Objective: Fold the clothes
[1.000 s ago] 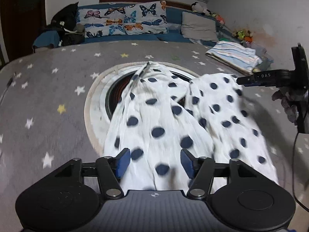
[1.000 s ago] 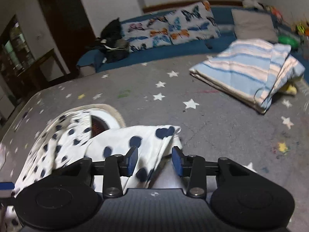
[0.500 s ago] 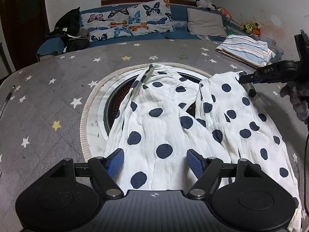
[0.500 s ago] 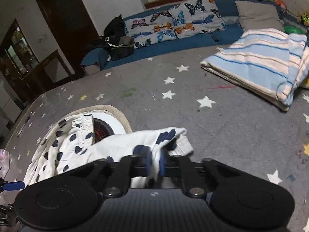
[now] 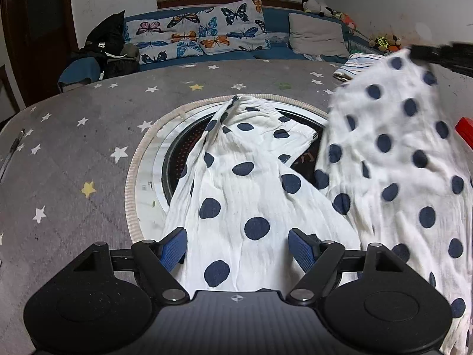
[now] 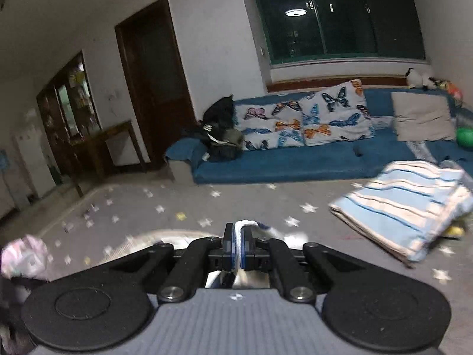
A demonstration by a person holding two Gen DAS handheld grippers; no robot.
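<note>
A white garment with dark blue dots (image 5: 236,183) lies across the grey star-patterned table cover (image 5: 74,153). My left gripper (image 5: 238,245) hovers over its near end. Its jaws are opening, and the cloth lies between the blue pads (image 5: 174,245) without being pressed. The garment's right half hangs lifted, held at the top right by my right gripper (image 5: 414,51). In the right wrist view that gripper (image 6: 238,242) is shut on a white fold of the garment (image 6: 251,223), raised above the table.
A round rimmed inset (image 5: 153,183) sits in the table under the garment. A folded blue-striped blanket (image 6: 408,207) lies at the right. A blue sofa with butterfly cushions (image 6: 304,124) runs behind. A pink bundle (image 6: 23,254) shows at the left edge.
The right gripper closed on the garment's corner and rose, lifting the right half off the table. The left gripper's jaws spread wider over the near end.
</note>
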